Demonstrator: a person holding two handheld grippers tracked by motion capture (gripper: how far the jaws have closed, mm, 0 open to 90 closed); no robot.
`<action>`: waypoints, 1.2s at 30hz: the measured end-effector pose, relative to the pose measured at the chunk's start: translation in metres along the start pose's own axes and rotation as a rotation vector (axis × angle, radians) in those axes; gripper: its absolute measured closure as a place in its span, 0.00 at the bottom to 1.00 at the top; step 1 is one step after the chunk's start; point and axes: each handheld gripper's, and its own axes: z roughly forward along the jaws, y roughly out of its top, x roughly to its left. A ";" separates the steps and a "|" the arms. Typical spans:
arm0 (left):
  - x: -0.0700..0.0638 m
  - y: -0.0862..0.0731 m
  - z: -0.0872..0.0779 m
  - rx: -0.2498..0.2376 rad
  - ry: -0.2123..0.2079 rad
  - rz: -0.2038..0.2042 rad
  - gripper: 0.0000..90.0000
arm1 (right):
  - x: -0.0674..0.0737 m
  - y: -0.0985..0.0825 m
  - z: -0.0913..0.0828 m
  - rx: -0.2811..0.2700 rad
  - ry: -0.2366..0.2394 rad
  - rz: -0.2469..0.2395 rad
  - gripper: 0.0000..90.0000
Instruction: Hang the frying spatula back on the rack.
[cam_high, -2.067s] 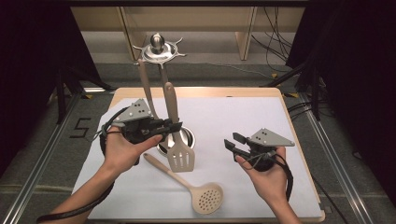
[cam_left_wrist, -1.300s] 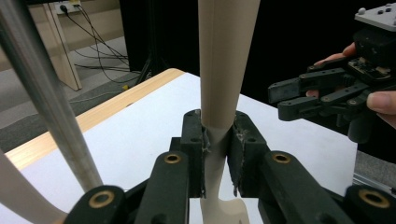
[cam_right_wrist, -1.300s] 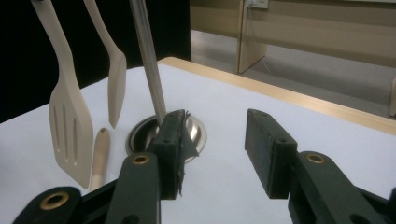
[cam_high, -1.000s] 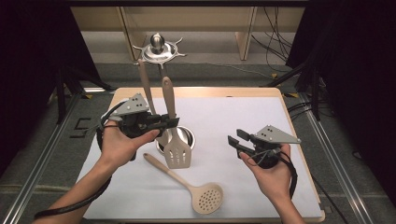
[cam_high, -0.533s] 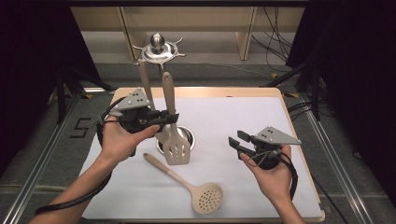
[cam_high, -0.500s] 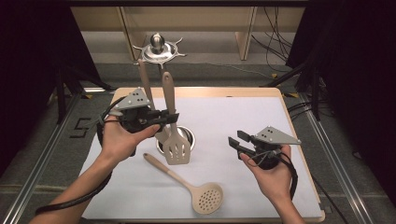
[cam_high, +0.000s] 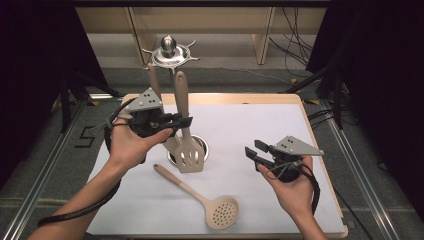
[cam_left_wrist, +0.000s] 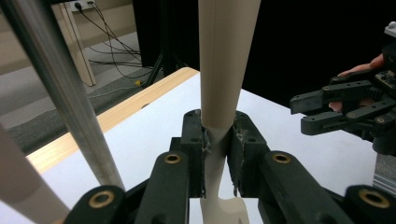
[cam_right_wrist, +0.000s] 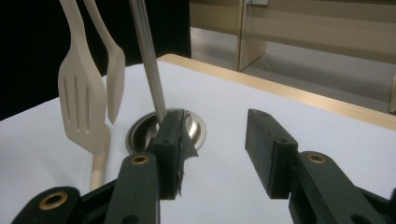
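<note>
Turner (cam_high: 189, 152) hangs blade-down over the holder (cam_high: 200, 148), left gripper (cam_high: 182, 121) jaws pinching its handle neck. Lift straight, clear the steel handle (cam_left_wrist: 60, 93) beside it. Right gripper (cam_high: 256, 152) jaws spread, idle above the worktop (cam_high: 260, 125). Skimmer (cam_high: 200, 197) lies nearby.

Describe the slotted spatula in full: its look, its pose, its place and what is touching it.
The slotted spatula is cream-coloured and looks like matte plastic or silicone: a long handle that narrows toward a flat, squarish blade with three slots. It hangs upright, blade down, lifted in front of the round metal holder set in the table. The left gripper is shut on the narrow part of its handle, above the blade; nothing else visibly touches it.
</note>
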 end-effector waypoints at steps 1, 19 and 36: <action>0.000 0.000 -0.001 0.001 0.007 -0.003 0.85 | -0.001 0.000 0.000 -0.005 0.002 -0.013 0.65; 0.016 -0.004 -0.002 0.004 0.064 -0.010 0.85 | 0.000 0.000 0.000 0.000 0.000 0.004 0.65; 0.024 -0.003 0.006 0.016 0.067 -0.042 0.85 | 0.000 0.000 -0.001 -0.001 -0.002 0.006 0.65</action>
